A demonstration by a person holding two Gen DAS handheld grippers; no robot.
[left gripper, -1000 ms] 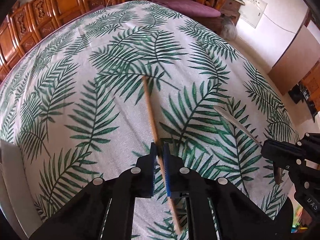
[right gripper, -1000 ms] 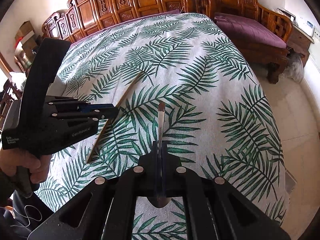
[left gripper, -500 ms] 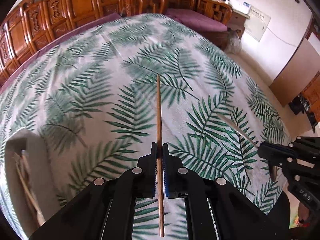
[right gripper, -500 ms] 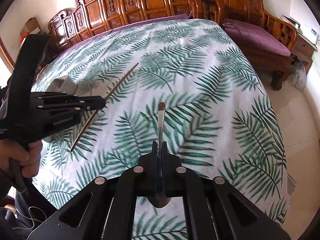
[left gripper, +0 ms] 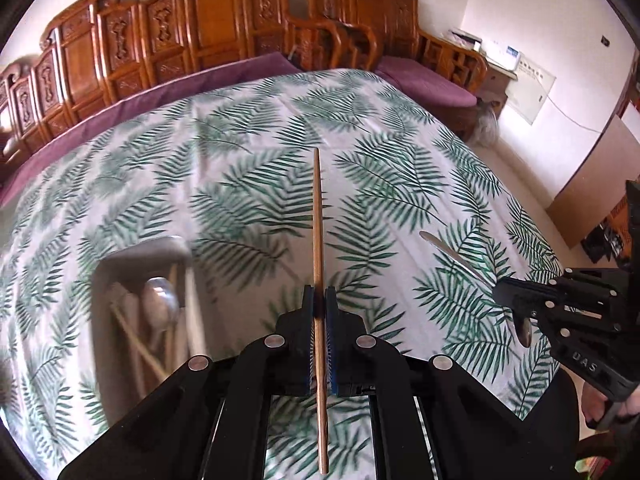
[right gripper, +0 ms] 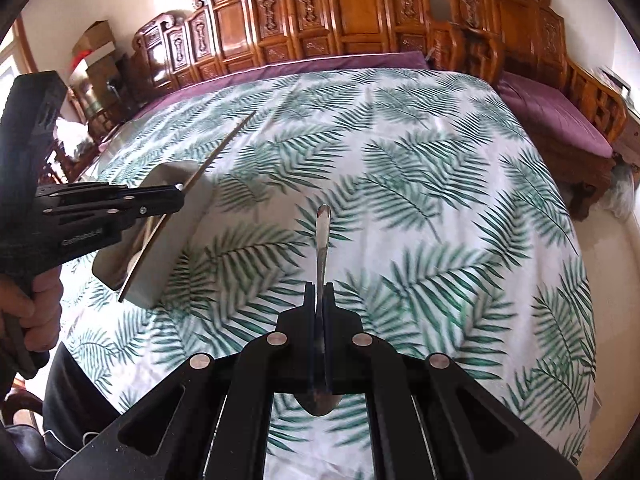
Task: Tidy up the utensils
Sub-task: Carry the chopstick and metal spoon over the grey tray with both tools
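Partly blurred: steel tray [left gripper: 120, 264] below-left of left tool [left gripper: 319, 300], with spoon in tray [left gripper: 160, 306] and pale sticks dimly visible. Beyond, leaf-print bench cloth [right gripper: 400, 140], carved wooden seats [right gripper: 320, 12]. Left tool clamped shut on wooden chopstick [left gripper: 317, 216]; right tool [right gripper: 319, 296] clamped shut on held spoon [right gripper: 322, 228], bowl end behind fingers.

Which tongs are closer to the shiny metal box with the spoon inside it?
Left. The left tongs, gripping a chopstick, hang right by the metal box. The right tongs, gripping a spoon, are farther off to its side.
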